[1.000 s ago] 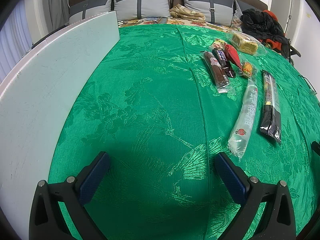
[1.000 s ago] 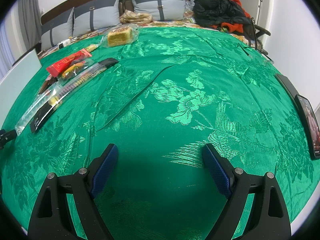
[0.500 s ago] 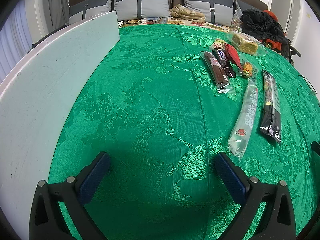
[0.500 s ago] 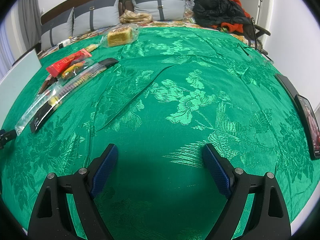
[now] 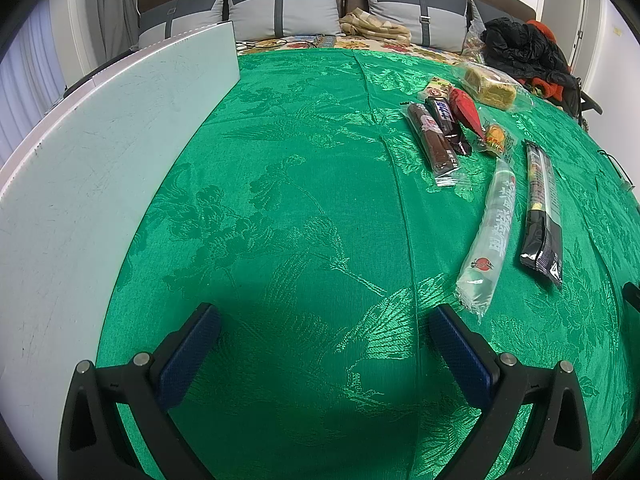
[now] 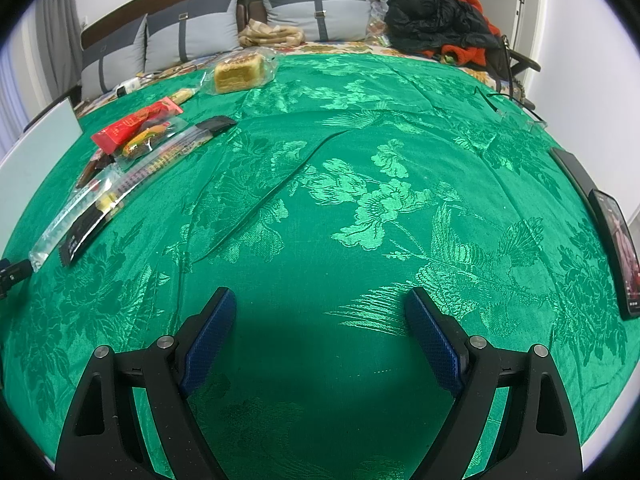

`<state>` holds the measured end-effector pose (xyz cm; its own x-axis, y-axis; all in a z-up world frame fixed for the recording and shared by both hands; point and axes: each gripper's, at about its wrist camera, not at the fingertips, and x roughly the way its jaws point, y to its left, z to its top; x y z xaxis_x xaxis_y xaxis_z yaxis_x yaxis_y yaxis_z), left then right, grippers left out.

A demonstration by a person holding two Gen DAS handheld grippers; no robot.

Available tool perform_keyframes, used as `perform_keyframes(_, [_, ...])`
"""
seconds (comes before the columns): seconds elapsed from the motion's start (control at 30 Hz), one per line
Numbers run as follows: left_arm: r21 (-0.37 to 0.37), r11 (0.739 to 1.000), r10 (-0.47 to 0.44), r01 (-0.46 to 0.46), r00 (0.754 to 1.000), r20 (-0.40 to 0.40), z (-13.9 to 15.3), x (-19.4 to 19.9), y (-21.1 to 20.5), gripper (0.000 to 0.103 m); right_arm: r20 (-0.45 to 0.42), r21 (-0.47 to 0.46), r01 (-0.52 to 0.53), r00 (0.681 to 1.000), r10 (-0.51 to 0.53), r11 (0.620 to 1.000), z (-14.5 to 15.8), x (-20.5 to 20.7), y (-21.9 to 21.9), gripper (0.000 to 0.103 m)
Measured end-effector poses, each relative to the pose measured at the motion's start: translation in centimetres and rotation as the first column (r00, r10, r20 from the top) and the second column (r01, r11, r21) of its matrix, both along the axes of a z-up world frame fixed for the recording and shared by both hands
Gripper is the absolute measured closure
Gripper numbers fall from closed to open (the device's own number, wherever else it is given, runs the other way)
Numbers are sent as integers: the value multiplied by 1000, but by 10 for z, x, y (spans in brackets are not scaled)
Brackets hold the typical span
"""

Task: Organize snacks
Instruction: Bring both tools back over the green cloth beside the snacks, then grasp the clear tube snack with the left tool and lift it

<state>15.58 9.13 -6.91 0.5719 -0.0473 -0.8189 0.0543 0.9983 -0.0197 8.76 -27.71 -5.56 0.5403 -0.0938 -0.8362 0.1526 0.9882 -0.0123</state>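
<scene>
Left wrist view: the left gripper (image 5: 320, 320) is seen with its blue-padded fingers spread wide over the green brocade cloth (image 5: 300, 220), nothing held between them. Only the finger bases are shown; the handle is cut off by the lower edge. A pale board (image 5: 100, 152) is stood along the left, its near end lost past the frame edge. To the right, a clear long packet (image 5: 488, 232) and a black stick packet (image 5: 542, 208) are laid side by side, apart. Farther off, a brown bar (image 5: 434, 142), a dark bar (image 5: 448, 124) and a red packet (image 5: 466, 110) are crowded together, overlapping; their print cannot be read. A bagged yellow cake (image 5: 490, 88) is placed beyond them. At the right edge a dark object is barely shown.

In the right wrist view, the right gripper (image 6: 320, 312) is likewise held spread and empty. The snacks are seen at far left, partly stacked, and a phone (image 6: 618, 248) is clipped by the right rim.
</scene>
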Motion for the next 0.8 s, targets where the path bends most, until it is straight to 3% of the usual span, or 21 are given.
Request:
perform_keyframes(0.17, [-1,1000,-10,10,1000,-5,0,-1,0,0,0,0,0,1000,0,1000,0,0,0,13])
perform_keyframes(0.3, [-24,995,-94,92,993,-67,7,-3,0,1,0,-1,0,1000,0,1000,0,0,0,13])
perform_keyframes(0.43, [-57,984,-169,169,986,4,36,1,-17,1,-1,-2,0,1000,0,1000,0,0,1,13])
perform_keyframes(0.53, [-11,970,-241,241,970,15,50,22,-48,3,-1,-1,1,1000,-1,1000,0,0,0,13])
perform_keyframes(0.63, [18,957,-288,288,958,-9,50,45,-76,16,0,-2,0,1000,0,1000,0,0,1,13])
perform_keyframes(0.8, [28,953,-297,301,950,-97,32,67,-96,47,-1,-2,1,1000,-1,1000,0,0,1,13])
